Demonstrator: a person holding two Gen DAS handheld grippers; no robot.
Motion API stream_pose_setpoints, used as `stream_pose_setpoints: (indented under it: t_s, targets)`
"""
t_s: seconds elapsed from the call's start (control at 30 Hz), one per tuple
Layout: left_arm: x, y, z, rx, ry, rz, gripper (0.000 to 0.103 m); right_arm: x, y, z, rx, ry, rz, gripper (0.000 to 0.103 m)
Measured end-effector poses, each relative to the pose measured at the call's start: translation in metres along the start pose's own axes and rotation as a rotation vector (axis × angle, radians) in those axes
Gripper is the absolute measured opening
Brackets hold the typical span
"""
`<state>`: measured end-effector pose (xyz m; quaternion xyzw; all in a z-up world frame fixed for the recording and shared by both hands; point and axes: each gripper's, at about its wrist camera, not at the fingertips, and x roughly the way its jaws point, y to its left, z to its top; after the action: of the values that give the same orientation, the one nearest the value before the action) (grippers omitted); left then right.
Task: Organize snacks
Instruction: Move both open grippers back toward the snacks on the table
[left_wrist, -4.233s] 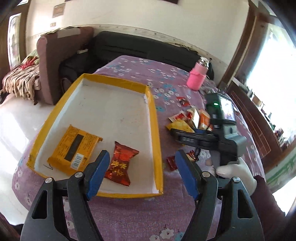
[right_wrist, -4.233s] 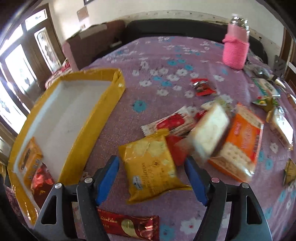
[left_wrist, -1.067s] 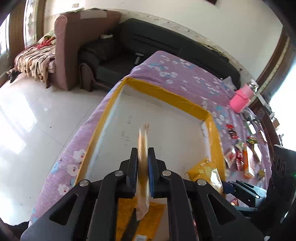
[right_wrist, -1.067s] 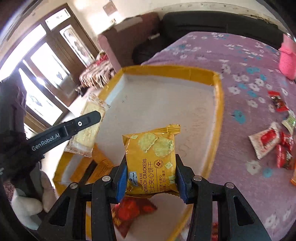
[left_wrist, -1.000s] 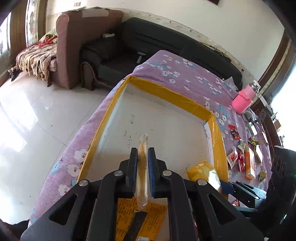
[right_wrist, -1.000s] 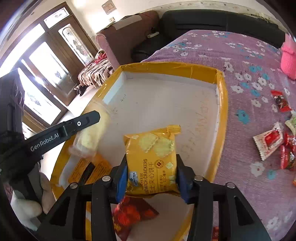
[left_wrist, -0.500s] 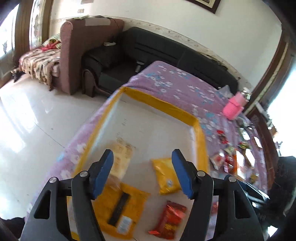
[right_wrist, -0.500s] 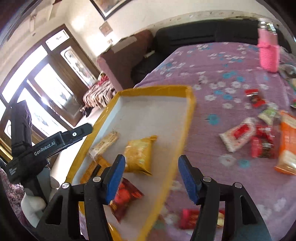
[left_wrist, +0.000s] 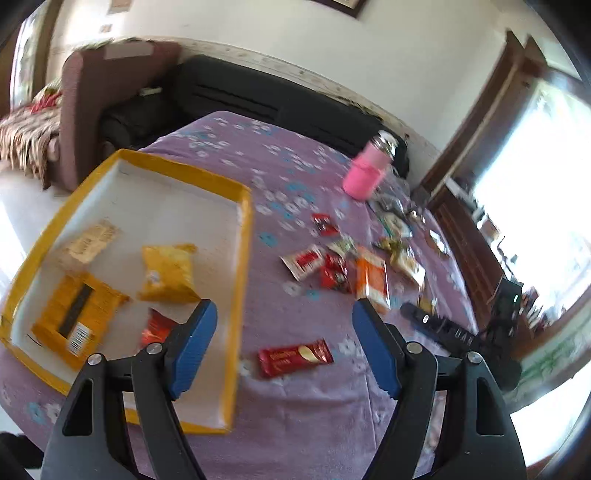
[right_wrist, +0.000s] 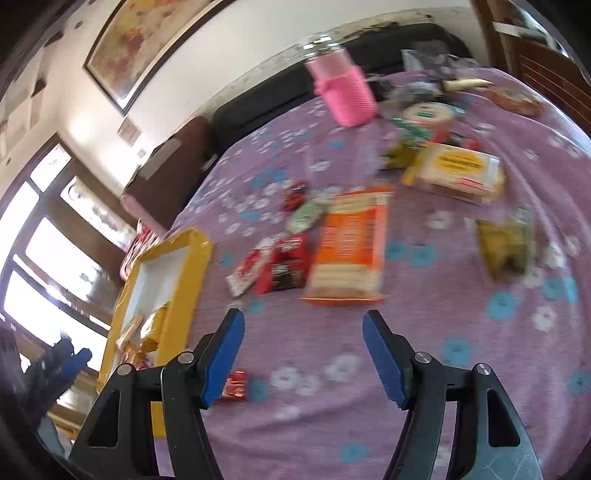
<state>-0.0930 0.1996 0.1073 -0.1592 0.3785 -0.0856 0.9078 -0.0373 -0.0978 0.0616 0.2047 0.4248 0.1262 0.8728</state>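
Note:
A yellow-rimmed tray (left_wrist: 242, 240) lies at the left of the purple flowered table; it also shows in the right wrist view (right_wrist: 197, 266). In it lie a yellow cracker bag (left_wrist: 168, 271), a pale cracker pack (left_wrist: 88, 243), an orange box (left_wrist: 75, 317) and a red candy (left_wrist: 157, 328). My left gripper (left_wrist: 280, 350) is open and empty above the table, over a red bar (left_wrist: 295, 356). My right gripper (right_wrist: 301, 356) is open and empty, near an orange cracker pack (right_wrist: 351, 243) and red packets (right_wrist: 273, 266).
A pink bottle (left_wrist: 365, 173) stands at the back of the table, also in the right wrist view (right_wrist: 345, 92). More snacks lie right: a yellow-white pack (right_wrist: 456, 171), a green-yellow packet (right_wrist: 506, 243). A black sofa (left_wrist: 258, 99) and a brown armchair (left_wrist: 96, 96) stand behind.
Both grippers let go of their packs, which now lie in the tray. Both have swung right, away from the tray toward the loose snacks.

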Motion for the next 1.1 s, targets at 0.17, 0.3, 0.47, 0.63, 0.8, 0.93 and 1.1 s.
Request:
stream_pose_setpoints:
  t_s: [0.17,0.3,0.47,0.63,0.8,0.93,1.1]
  targets:
    - [0.013,-0.041,-0.019,0.189,-0.042,0.227,0.076,-0.009,-0.02,-0.005,0.012,-0.016,-0.016,0.069]
    - [0.013,-0.049,-0.026,0.249,-0.063,0.31,0.076,-0.01,-0.029,-0.014,0.023,-0.008,-0.012,0.069]
    - [0.014,-0.045,-0.029,0.249,-0.05,0.321,0.076,-0.002,-0.032,-0.02,0.049,0.013,-0.007,0.069]
    - [0.016,-0.043,-0.03,0.242,-0.045,0.322,0.076,0.0,-0.028,-0.021,0.043,0.015,-0.006,0.069]
    - [0.019,-0.041,-0.031,0.239,-0.034,0.316,0.076,0.003,-0.024,-0.022,0.039,0.02,-0.007,0.069]
    - [0.02,-0.039,-0.032,0.236,-0.025,0.313,0.076,0.006,-0.022,-0.023,0.039,0.027,-0.01,0.069]
    - [0.023,-0.037,-0.033,0.234,-0.014,0.307,0.076,0.009,-0.022,-0.023,0.038,0.033,-0.015,0.069]
